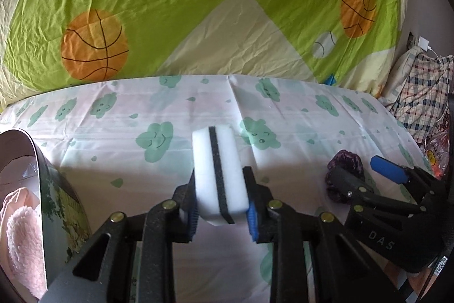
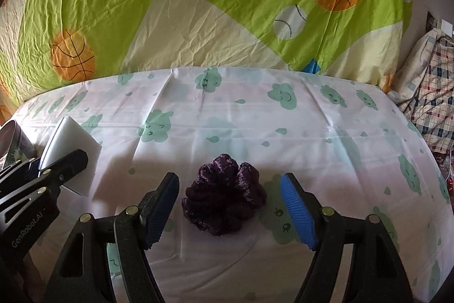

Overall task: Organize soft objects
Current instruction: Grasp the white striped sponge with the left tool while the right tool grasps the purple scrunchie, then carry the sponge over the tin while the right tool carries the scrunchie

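Beside the left gripper (image 1: 222, 206) clamping a sponge (image 1: 218, 178), only its view shows the fluffy-filled box (image 1: 54, 189).

White cloud-print bedsheet (image 2: 227, 132) under a dark purple scrunchie (image 2: 224, 203), perhaps also a container (image 1: 51, 189) at left.

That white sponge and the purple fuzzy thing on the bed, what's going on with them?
A person is tidying soft things with a hand-held gripper in each hand. The left hand-held gripper is clamped on the white sponge, which has a dark stripe through it. The right hand-held gripper is open, its fingers either side of the purple scrunchie lying on the cloud-print sheet, not yet gripping it. At the left stands a container with something pink and fluffy already inside.
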